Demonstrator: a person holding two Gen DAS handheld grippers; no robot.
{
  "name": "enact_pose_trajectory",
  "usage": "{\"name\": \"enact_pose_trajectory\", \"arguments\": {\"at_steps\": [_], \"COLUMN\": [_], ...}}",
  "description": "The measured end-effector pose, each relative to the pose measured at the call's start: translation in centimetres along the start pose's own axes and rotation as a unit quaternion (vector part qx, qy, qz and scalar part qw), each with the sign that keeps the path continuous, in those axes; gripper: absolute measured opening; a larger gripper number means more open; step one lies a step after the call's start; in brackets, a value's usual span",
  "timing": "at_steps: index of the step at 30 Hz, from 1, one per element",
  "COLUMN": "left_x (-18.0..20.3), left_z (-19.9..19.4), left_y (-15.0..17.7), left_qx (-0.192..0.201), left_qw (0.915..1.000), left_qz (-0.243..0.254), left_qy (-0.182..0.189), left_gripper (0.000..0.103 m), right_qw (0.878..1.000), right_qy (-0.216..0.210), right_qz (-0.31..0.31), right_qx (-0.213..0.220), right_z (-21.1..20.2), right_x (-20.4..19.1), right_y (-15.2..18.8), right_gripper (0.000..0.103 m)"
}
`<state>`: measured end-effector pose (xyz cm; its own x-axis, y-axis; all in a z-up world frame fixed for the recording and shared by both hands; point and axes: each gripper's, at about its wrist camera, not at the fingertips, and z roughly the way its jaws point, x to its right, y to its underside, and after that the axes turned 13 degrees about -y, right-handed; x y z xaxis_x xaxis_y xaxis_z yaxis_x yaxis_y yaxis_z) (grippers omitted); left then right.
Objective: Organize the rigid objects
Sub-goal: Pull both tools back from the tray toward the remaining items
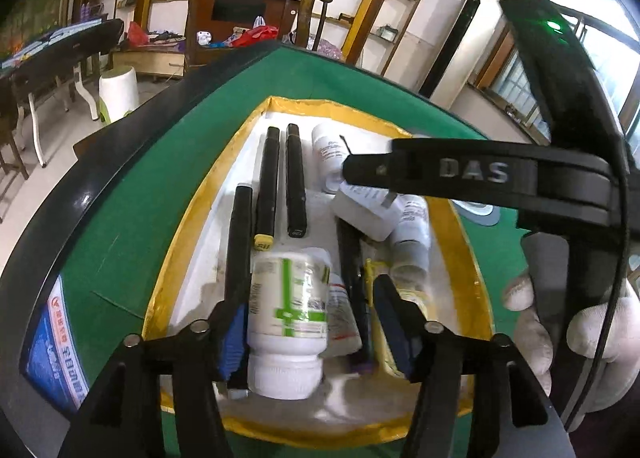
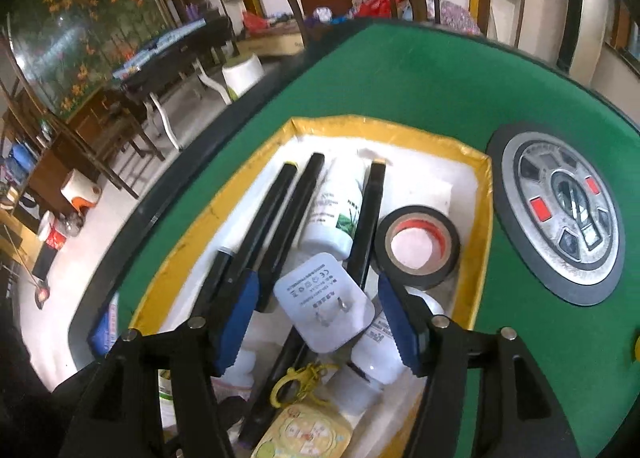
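white bottle (image 1: 286, 310) seemingly between open jaws

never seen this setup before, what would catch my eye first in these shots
A yellow-rimmed tray on the green table is packed with black markers, white bottles and a white plug. Nearest the left gripper, whose fingers stand open, lies a white bottle with green stripes. On the tray's right side sits a roll of black tape, beside a round dial panel set in the table.
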<state>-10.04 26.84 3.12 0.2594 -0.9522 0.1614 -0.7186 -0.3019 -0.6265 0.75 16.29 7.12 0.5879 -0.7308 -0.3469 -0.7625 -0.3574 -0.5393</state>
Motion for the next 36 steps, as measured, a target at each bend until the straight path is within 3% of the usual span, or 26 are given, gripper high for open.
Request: {"name": "enact_pose_trajectory", "arguments": {"at_steps": [2, 12, 20, 24, 28, 34, 36], "left_x": [0.0, 2.6, 5.8, 7.4, 8.9, 10.6, 11.3], "left_z": [-0.7, -4.5, -8.5, -10.6, -12.9, -15.1, -15.4], "left_y": [0.1, 0.7, 1.4, 2.0, 2.3, 3.4, 3.8], "left_qx": [0.006, 0.057, 0.136, 0.185, 0.242, 0.296, 0.305], "left_qw": [1.0, 0.9971, 0.9853, 0.9732, 0.9554, 0.9247, 0.9206], "left_qz": [-0.005, 0.024, 0.051, 0.056, 0.041, 0.021, 0.029], "left_qy": [-0.004, -0.045, -0.09, -0.125, -0.165, -0.239, -0.242], "left_gripper": [0.078, 0.082, 0.096, 0.103, 0.102, 0.102, 0.102], "right_qw": [1.0, 0.994, 0.984, 0.98, 0.975, 0.971, 0.97], "right_qy": [0.006, 0.024, 0.042, 0.069, 0.075, 0.072, 0.073], "right_qz": [-0.01, -0.025, 0.02, 0.018, 0.02, 0.022, 0.02], "right_qx": [0.019, 0.105, 0.169, 0.188, 0.209, 0.228, 0.231], "right_z": [-1.6, -9.3, -14.3, -16.0, -17.5, -19.2, -19.4], "right_x": [-0.5, -0.9, 2.2, 3.3, 4.3, 5.6, 5.8], "right_y": [0.4, 4.6, 8.5, 10.4, 11.8, 13.6, 14.2], "right_gripper": [0.063, 0.074, 0.08, 0.08, 0.084, 0.084, 0.084]}}
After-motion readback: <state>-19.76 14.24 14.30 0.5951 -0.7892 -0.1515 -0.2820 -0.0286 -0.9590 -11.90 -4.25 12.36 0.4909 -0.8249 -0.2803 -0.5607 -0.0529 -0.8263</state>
